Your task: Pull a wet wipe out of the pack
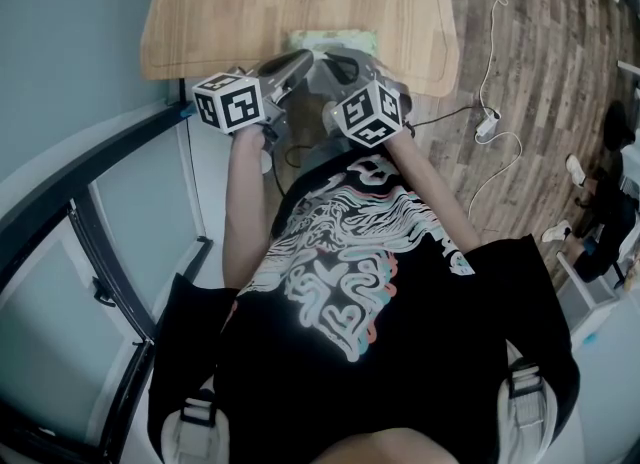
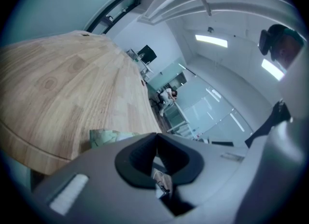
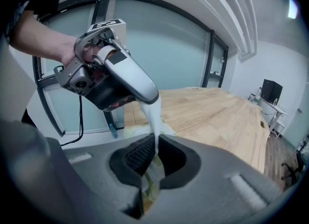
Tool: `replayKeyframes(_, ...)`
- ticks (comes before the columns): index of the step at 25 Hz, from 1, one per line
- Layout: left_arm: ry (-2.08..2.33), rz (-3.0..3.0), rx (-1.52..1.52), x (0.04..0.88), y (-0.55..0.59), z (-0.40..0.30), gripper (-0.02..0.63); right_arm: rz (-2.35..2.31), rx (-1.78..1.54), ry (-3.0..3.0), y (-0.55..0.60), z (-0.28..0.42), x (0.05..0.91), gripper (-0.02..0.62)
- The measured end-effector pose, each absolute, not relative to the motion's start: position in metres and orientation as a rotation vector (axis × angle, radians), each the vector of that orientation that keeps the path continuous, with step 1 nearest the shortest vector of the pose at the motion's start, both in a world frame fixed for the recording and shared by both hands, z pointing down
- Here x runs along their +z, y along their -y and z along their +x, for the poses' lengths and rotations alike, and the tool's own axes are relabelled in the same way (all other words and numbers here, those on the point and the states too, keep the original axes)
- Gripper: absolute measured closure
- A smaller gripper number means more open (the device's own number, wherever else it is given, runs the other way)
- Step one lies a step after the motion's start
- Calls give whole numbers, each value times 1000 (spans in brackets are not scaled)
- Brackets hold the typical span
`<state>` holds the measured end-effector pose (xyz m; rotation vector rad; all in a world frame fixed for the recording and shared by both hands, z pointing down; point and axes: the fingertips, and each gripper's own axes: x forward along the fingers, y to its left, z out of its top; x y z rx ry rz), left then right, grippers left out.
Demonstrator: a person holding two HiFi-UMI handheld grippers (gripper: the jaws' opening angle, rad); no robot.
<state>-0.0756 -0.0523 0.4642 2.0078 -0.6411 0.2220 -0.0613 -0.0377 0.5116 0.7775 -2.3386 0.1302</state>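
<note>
At the near edge of the table (image 1: 300,2), where the pack (image 1: 330,40) lies, your right gripper (image 3: 155,146) has its jaws pressed together on what looks like the pack's front edge, holding it in place. Your left gripper (image 3: 150,98) is clamped tight on the wet wipe (image 3: 153,119), which stretches as a taut white strip from the pack up to its tip. So I'd judge the pull half done: the wipe's tail is not yet free of the opening.

wet wipe (image 3: 152,114): white, stretched taut | pack (image 1: 330,39): pale green, table (image 1: 250,12) edge
</note>
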Motion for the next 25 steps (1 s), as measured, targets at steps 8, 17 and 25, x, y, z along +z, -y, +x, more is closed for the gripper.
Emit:
replayKeyframes(8, 628, 2001, 200, 462, 50, -78, 614, 771, 124, 2332, 37, -62, 512, 569)
replayKeyframes(17, 595, 1991, 105, 450, 59, -90, 613, 774, 140, 2291, 38, -54, 522, 554)
replayKeyframes(25, 637, 2004, 121, 447, 59, -94, 612, 775, 152, 2291, 37, -53, 522, 555)
